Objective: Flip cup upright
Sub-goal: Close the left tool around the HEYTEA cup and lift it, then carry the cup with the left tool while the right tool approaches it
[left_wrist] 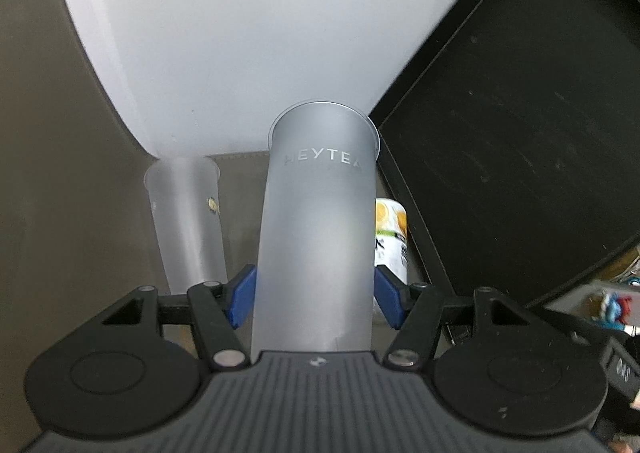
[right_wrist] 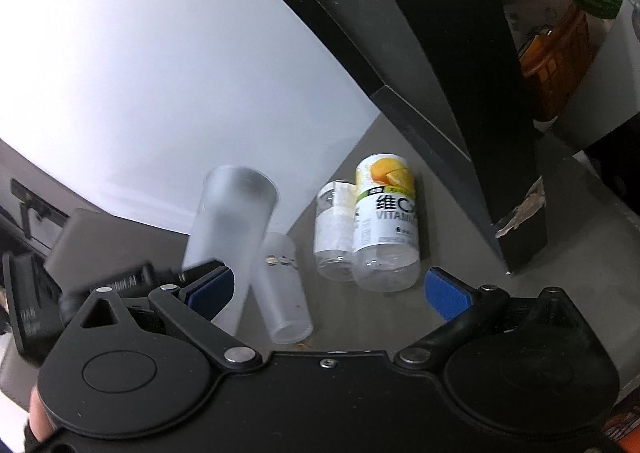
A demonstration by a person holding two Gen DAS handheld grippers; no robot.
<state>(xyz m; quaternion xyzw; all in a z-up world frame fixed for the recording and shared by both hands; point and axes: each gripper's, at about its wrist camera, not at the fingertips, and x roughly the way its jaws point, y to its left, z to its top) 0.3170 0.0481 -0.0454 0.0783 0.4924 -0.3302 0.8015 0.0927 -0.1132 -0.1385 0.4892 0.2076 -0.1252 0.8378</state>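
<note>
My left gripper (left_wrist: 316,293) is shut on a frosted HEYTEA cup (left_wrist: 318,221), blue pads on its lower body, rim pointing away from the camera. In the right wrist view this cup (right_wrist: 230,229) is held tilted above the table by the left gripper (right_wrist: 168,273). A second frosted cup (right_wrist: 282,289) stands on the grey table beside it; it also shows in the left wrist view (left_wrist: 188,221). My right gripper (right_wrist: 328,293) is open and empty, to the right of both cups.
Two clear bottles stand behind: a plain one (right_wrist: 334,229) and a vitamin drink bottle (right_wrist: 386,221), also in the left wrist view (left_wrist: 392,237). A white panel (right_wrist: 160,93) rises at the back. A black box (right_wrist: 480,113) stands at the right.
</note>
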